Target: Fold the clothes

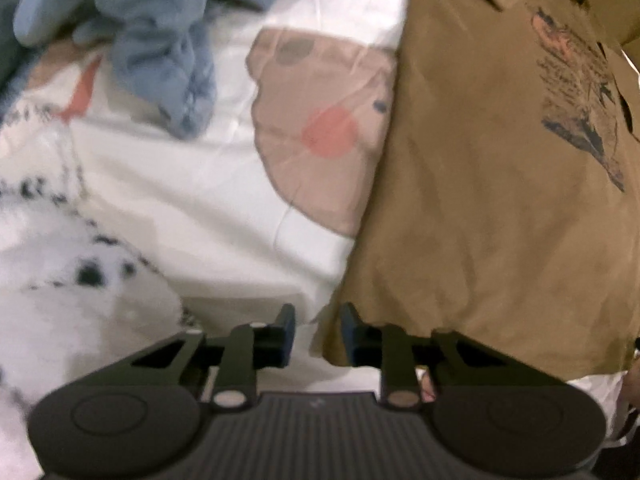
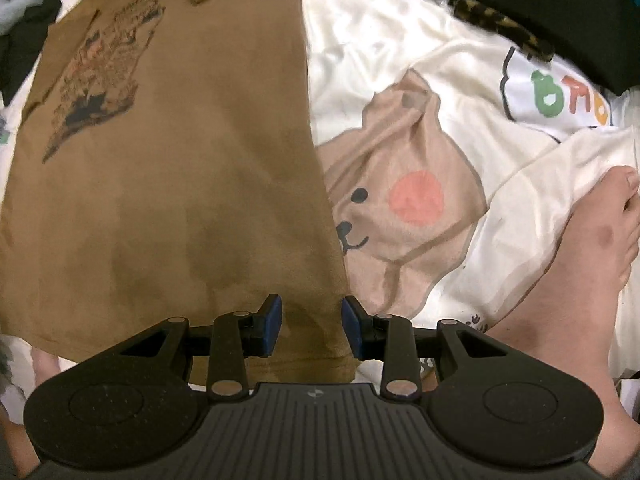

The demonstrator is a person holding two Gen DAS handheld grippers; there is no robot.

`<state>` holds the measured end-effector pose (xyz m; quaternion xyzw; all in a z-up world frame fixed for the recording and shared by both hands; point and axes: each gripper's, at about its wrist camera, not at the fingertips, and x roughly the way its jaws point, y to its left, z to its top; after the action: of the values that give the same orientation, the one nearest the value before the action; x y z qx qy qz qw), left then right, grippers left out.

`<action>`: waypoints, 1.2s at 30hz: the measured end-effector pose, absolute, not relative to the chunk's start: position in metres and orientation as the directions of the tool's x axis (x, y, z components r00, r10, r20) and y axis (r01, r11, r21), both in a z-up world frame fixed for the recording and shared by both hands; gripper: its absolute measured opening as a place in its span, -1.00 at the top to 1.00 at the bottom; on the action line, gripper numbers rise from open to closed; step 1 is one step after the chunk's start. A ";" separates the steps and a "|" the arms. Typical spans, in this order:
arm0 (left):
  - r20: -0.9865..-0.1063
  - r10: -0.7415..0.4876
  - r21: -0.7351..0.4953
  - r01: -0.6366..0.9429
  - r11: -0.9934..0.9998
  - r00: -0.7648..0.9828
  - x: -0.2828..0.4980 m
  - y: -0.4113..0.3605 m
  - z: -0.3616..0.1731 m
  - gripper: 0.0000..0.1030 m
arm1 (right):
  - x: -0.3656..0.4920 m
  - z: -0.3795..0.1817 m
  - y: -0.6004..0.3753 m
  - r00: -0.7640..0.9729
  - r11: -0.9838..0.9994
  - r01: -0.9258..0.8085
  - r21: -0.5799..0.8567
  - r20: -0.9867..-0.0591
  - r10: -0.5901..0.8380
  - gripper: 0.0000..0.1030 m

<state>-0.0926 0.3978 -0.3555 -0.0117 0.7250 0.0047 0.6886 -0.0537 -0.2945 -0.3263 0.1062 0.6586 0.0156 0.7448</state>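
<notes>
In the left wrist view, a crumpled blue garment (image 1: 160, 52) lies at the upper left on the white printed bedsheet (image 1: 192, 200), well apart from the left gripper (image 1: 318, 332). A tan bear-face print with a pink cheek (image 1: 320, 132) sits at the centre of the sheet. The left gripper points down at the near left corner of the brown T-shirt (image 1: 500, 200); its jaws stand at a narrow gap, the shirt's corner edge lies between them, and whether the pads press on the cloth cannot be told. The shirt lies flat, with its graphic print (image 1: 580, 92) toward the far end. In the right wrist view, the brown T-shirt (image 2: 180, 180) fills the left half of the frame. The right gripper (image 2: 312, 328) straddles the shirt's near right hem corner at a moderate gap, both pads visibly clear of the fabric. To the right, the bedsheet (image 2: 500, 152) shows another bear print, and a bare foot (image 2: 580, 260) rests on it at the far right edge.
</notes>
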 end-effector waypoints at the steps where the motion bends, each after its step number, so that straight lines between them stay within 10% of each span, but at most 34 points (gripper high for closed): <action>1: -0.998 -0.017 -0.015 -0.028 1.000 -0.060 -0.093 0.400 -0.359 0.56 | -0.053 -0.329 -0.293 0.123 0.979 0.106 0.171 -0.980 0.158 0.22; 19: -0.992 -0.077 -0.067 -0.102 0.993 -0.097 -0.111 0.403 -0.390 0.46 | -0.050 -0.349 -0.283 0.035 0.992 0.062 0.113 -0.993 0.111 0.34; 22: -0.993 -0.078 -0.067 -0.121 0.990 -0.093 -0.112 0.404 -0.389 0.80 | -0.050 -0.353 -0.285 0.038 0.990 0.073 0.124 -0.992 0.121 0.32; 27: -0.993 -0.077 -0.067 -0.118 0.991 -0.085 -0.115 0.402 -0.378 0.90 | -0.052 -0.349 -0.290 0.032 0.984 0.080 0.159 -0.987 0.156 0.93; 36: -0.996 -0.079 -0.073 -0.118 0.990 -0.046 -0.122 0.409 -0.355 0.90 | -0.054 -0.328 -0.315 0.034 0.977 0.074 0.199 -0.980 0.197 0.86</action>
<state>-0.1215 0.4094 -0.3552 -0.0681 0.7232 0.0141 0.6871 -0.0541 -0.3151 -0.3278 0.0979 0.6935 0.0431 0.7125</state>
